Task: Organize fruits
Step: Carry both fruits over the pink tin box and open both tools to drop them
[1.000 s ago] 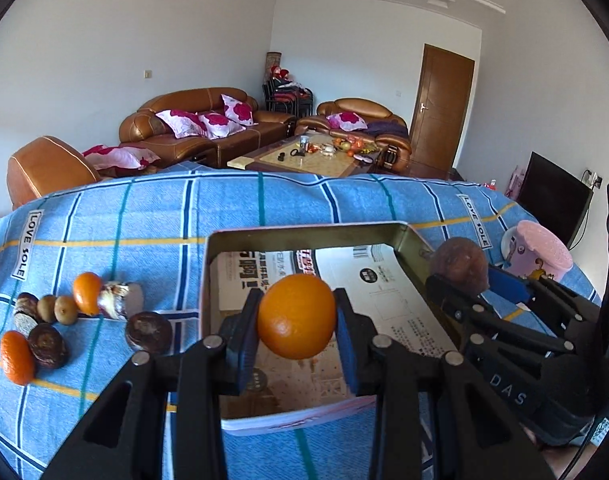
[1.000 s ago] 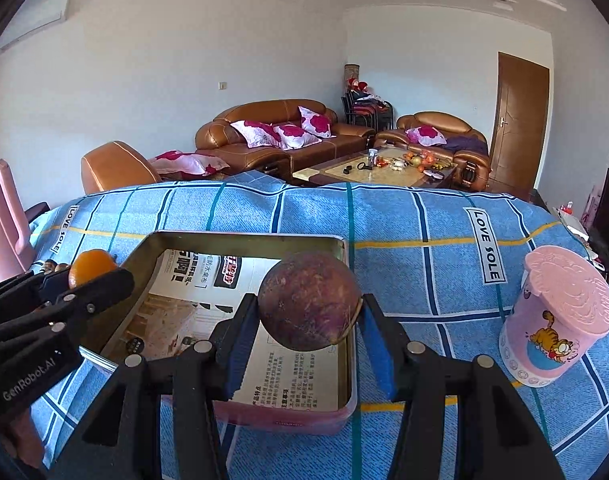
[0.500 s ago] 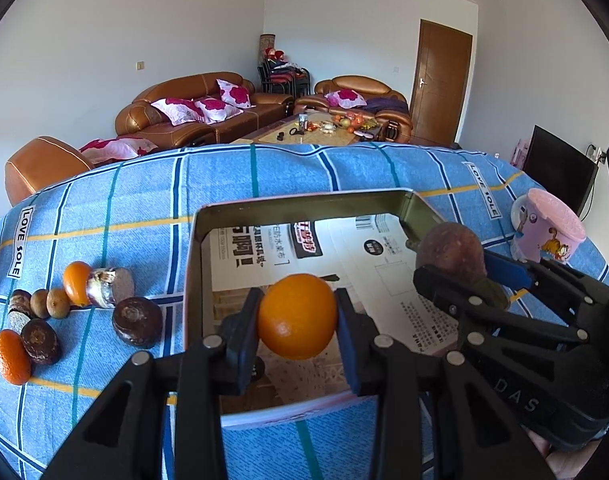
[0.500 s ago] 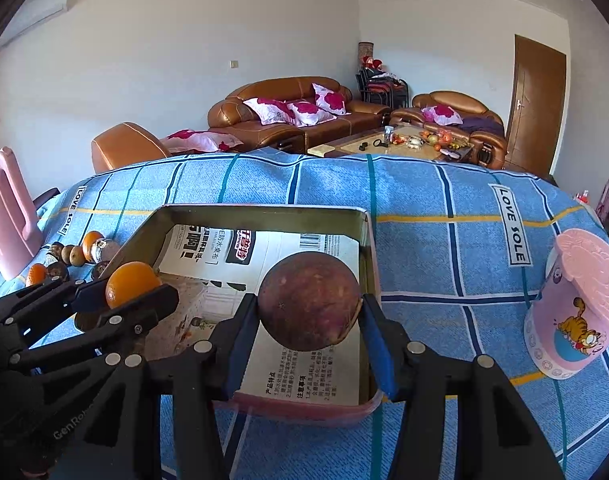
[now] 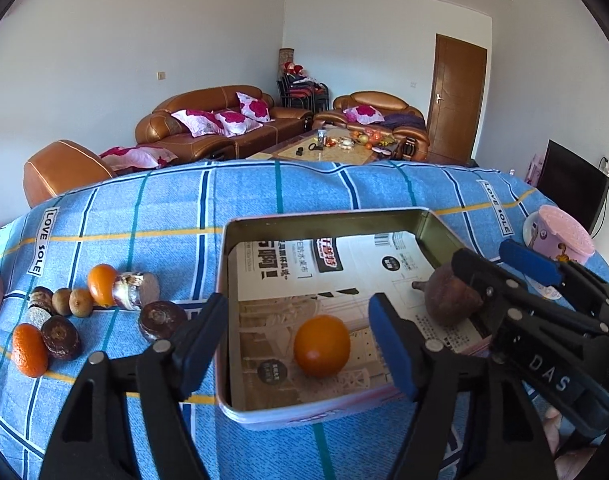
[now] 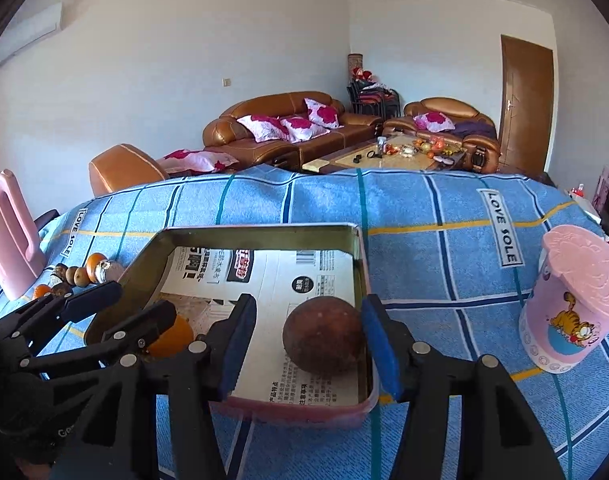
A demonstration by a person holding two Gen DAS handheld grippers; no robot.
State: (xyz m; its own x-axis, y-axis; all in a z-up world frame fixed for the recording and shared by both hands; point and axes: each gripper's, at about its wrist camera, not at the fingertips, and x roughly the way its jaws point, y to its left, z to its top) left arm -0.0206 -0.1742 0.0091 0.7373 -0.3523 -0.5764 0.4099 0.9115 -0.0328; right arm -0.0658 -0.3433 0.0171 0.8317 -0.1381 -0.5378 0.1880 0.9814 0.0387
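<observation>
An open metal tin (image 5: 324, 216) lined with newspaper sits on the blue checked cloth. An orange (image 5: 322, 346) lies on the paper inside it, free between the wide, still opening jaws of my left gripper (image 5: 296, 312), neither pad touching it. In the right wrist view a dark brown round fruit (image 6: 323, 334) rests on the paper near the tin's (image 6: 260, 230) right wall. My right gripper (image 6: 308, 308) straddles it with jaws opening; the left pad stands clear of the fruit. The left gripper (image 6: 120, 312) partly hides the orange (image 6: 176, 334) there.
Loose fruit lies in a cluster on the cloth left of the tin: oranges (image 5: 102, 278), a dark round fruit (image 5: 160, 320) and small brown ones (image 5: 72, 302). A pink lidded cup (image 6: 572, 300) stands to the right. A pink object (image 6: 8, 232) stands at the far left.
The left jaws sprang apart and the orange dropped onto the paper in the tin. The right jaws have widened and the brown fruit now rests on the tin floor.
</observation>
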